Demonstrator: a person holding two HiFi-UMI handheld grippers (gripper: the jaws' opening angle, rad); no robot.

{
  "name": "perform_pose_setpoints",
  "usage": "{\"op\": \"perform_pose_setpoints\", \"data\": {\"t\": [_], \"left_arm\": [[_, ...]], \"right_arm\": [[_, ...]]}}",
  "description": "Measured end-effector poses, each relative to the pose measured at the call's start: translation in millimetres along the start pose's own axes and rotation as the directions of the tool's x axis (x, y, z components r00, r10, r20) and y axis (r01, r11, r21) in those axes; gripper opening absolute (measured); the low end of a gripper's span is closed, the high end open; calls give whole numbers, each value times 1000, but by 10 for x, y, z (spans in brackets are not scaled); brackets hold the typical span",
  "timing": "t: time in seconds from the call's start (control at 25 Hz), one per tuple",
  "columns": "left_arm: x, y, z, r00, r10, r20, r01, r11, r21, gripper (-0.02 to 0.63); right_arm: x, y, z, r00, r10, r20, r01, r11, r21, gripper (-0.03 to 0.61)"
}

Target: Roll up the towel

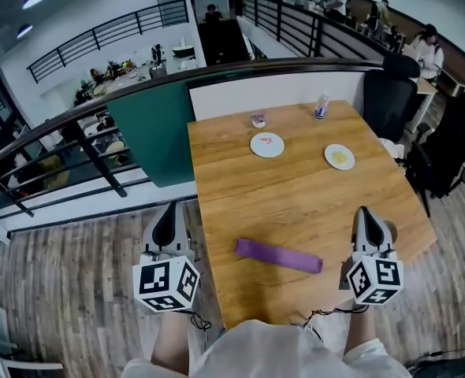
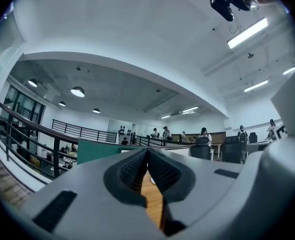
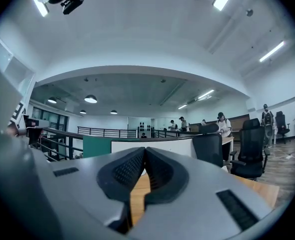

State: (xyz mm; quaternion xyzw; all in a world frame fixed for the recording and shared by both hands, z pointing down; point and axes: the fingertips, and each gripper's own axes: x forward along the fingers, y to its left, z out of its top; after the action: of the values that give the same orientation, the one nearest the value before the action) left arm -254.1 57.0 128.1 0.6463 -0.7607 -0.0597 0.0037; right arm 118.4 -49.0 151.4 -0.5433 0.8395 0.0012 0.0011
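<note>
two plates (image 1: 256,148) (image 1: 330,151), something on each

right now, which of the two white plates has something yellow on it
The right-hand plate, toward the table's right edge and nearest the bottle, has the yellow patch. The left-hand plate, beside the small cup, carries something pinkish instead.

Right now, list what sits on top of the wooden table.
On the wooden table: a purple towel in a narrow roll near the front, a white plate, a second plate, a cup and a bottle at the far edge. The right gripper hides the patch beneath it.
</note>
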Motion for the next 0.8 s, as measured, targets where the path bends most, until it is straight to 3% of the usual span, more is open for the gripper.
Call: {"op": "perform_pose_setpoints", "data": {"t": [0.32, 0.52, 0.8], "left_arm": [[18, -41, -242, 998, 17, -68, -18, 1000, -4, 3], [79, -95, -313, 996, 14, -84, -15, 1000, -11, 3], [113, -136, -357, 995, 13, -102, -14, 1000, -8, 3]], "right_arm": [[24, -11, -140, 999, 1, -32, -1, 1000, -11, 0], [79, -44, -226, 996, -30, -84, 21, 994, -104, -2], [117, -142, -248, 996, -38, -82, 33, 997, -68, -2]]}}
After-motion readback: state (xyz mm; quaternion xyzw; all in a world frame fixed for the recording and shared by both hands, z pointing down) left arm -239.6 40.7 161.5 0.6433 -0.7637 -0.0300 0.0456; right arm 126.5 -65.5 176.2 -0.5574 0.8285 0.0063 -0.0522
